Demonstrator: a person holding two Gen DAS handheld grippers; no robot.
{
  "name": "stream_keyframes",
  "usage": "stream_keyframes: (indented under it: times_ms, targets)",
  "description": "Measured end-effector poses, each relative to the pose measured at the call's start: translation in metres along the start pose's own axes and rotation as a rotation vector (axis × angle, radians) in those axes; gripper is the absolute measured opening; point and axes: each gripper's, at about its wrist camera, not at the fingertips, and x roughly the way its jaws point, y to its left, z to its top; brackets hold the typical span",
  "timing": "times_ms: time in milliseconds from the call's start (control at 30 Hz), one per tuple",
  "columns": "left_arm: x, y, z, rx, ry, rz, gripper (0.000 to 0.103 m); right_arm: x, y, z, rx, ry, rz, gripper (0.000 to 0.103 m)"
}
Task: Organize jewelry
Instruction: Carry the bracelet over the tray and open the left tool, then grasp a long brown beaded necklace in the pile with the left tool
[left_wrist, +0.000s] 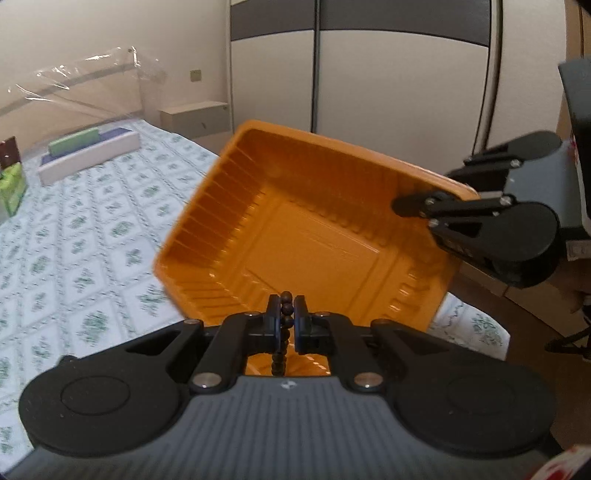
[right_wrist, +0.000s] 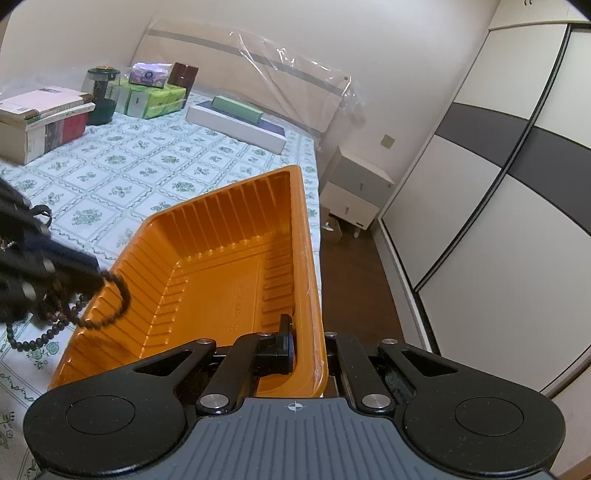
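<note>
An empty orange plastic tray (left_wrist: 295, 229) is held up and tilted above the bed. My right gripper (right_wrist: 306, 343) is shut on the tray's (right_wrist: 221, 280) right wall, one finger inside and one outside; it also shows in the left wrist view (left_wrist: 410, 205) at the tray's right rim. My left gripper (left_wrist: 287, 315) is shut on a dark brown bead bracelet (left_wrist: 284, 325) at the tray's near rim. In the right wrist view the left gripper (right_wrist: 99, 275) is at the tray's left rim, and the bead strand (right_wrist: 74, 317) hangs in loops below it.
The bed carries a green-patterned sheet (right_wrist: 122, 173). At its head lie a long white box with a green box on it (right_wrist: 236, 122), green tissue packs (right_wrist: 155, 98), a dark jar (right_wrist: 99, 96) and a stack of books (right_wrist: 40, 122). A nightstand (right_wrist: 354, 192) and wardrobe (right_wrist: 498, 203) stand at right.
</note>
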Motion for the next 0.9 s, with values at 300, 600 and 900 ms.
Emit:
stream_keyframes:
  times_ms: [300, 600, 900]
  targets:
    - [0.024, -0.008, -0.005, -0.033, 0.02, -0.07, 0.019, 0.003, -0.001, 0.003, -0.007, 0.029, 0.018, 0.003]
    - [-0.013, 0.019, -0.032, -0.078, 0.009, 0.015, 0.035, 0.006, 0.0, 0.005, -0.038, 0.061, 0.025, 0.003]
    - [-0.063, 0.079, -0.092, -0.225, 0.055, 0.238, 0.035, 0.011, 0.001, 0.006, -0.054, 0.108, 0.032, 0.003]
